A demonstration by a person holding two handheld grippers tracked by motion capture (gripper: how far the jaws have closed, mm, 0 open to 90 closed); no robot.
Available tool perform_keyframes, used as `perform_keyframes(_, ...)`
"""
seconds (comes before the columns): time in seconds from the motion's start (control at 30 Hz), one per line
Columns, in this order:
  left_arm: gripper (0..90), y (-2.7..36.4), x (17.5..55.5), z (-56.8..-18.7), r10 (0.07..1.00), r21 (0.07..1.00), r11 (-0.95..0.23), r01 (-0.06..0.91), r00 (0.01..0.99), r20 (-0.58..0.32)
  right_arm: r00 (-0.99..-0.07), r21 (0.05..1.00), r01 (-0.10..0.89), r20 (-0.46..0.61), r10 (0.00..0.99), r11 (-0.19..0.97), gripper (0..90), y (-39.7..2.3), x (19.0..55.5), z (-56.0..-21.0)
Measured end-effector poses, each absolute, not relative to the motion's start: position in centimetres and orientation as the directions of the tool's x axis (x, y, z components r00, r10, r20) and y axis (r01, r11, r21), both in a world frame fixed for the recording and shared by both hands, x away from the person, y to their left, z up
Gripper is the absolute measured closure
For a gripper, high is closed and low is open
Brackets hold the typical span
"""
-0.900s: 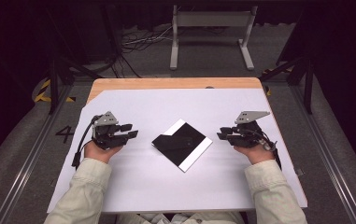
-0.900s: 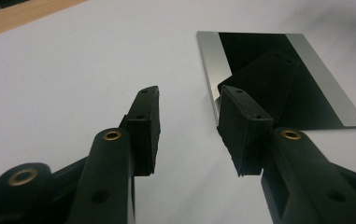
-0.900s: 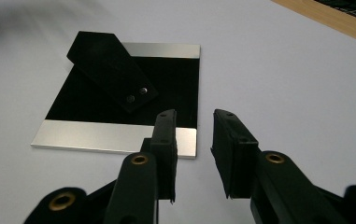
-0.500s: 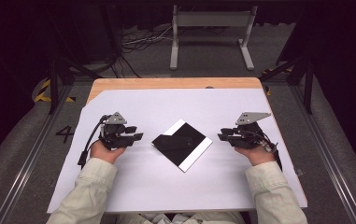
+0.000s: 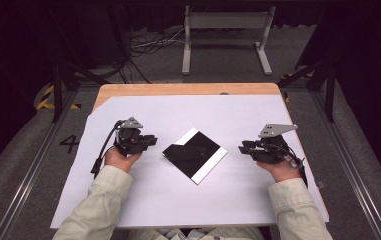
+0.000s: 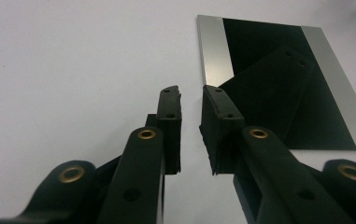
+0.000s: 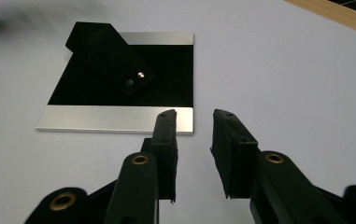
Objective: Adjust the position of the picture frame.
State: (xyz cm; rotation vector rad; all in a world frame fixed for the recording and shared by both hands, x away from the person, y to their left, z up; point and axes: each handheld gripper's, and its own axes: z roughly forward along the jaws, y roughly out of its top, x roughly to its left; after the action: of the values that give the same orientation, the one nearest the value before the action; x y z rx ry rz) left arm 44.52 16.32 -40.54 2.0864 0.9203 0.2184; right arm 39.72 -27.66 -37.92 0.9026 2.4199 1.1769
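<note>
You are resting both hands low on the table [image 5: 143, 210], left gripper [image 5: 148, 141] and right gripper [image 5: 244, 148] slightly parted, gripping nothing, flanking the plate [image 5: 195, 154] lying between them.

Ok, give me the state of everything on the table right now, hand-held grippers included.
Square plate: flat on the white sheet, turned cornerwise, untouched.
Black strap: lying loose across the plate's black middle.
Left hand-held gripper: jaws slightly apart, empty, just short of the plate.
Right hand-held gripper: jaws apart, empty, clear of the plate.
White sheet: flat on the table.
</note>
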Motion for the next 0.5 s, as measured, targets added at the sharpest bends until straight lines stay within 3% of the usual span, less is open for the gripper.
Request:
perform_keyframes(0.23,89.3,15.6,45.3,-41.5,0.664,0.733,-0.392,0.556,0.722,-0.193,-0.753,0.786,0.418,0.019,0.658,0.455,70.3,-28.2,39.2,-38.1)
perform_keyframes(0.5,89.9,15.2,45.9,-42.7,0.671,0.693,-0.41,0.593,0.711,-0.212,-0.751,0.785,0.422,0.023,0.66,0.453,70.2,-28.3,39.1,-38.1)
